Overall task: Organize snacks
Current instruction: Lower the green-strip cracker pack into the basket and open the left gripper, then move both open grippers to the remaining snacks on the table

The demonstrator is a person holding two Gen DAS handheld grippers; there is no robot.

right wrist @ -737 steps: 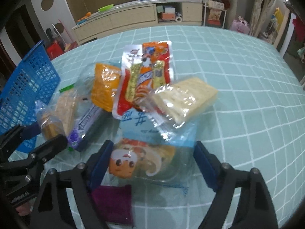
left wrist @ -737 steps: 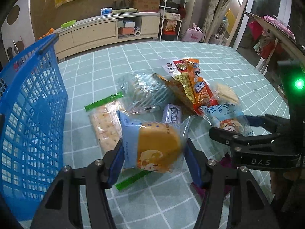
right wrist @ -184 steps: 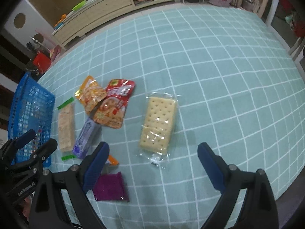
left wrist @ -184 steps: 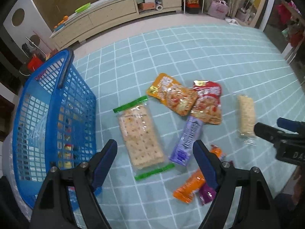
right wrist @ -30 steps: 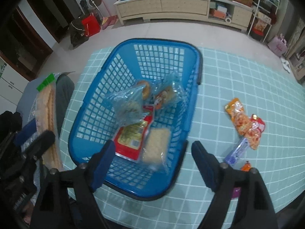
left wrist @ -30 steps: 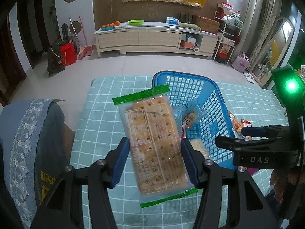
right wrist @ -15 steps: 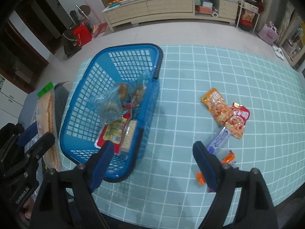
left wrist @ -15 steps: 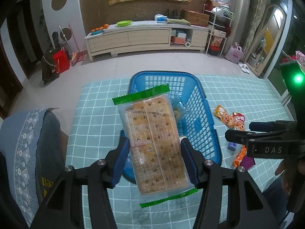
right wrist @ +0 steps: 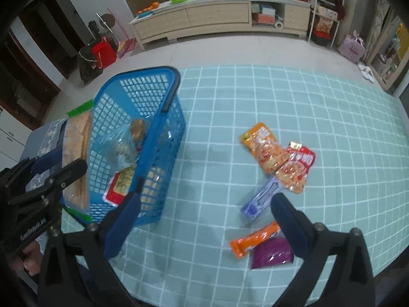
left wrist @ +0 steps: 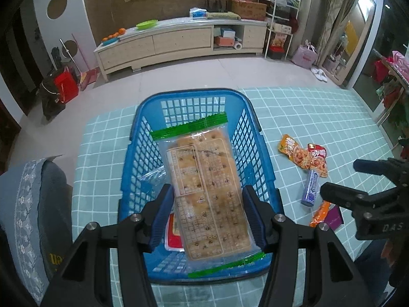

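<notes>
My left gripper [left wrist: 208,213] is shut on a cracker pack with green ends [left wrist: 207,186] and holds it above the blue basket [left wrist: 258,138]. The pack shows edge-on in the right wrist view [right wrist: 76,161], by the basket [right wrist: 166,138]. Several wrapped snacks lie in the basket. My right gripper [right wrist: 204,222] is open and empty, above the table to the basket's right. Loose on the table are an orange pack [right wrist: 263,148], a red pack [right wrist: 296,168], a purple bar [right wrist: 260,199], an orange stick [right wrist: 255,239] and a purple sachet [right wrist: 272,257].
The table has a teal checked cloth [right wrist: 332,128]. A grey chair cushion [left wrist: 30,204] sits at the table's left end. A long low cabinet [left wrist: 179,41] stands across the floor beyond the table.
My left gripper has carried the cracker pack over the basket. The right gripper has swung right, toward the loose snacks.
</notes>
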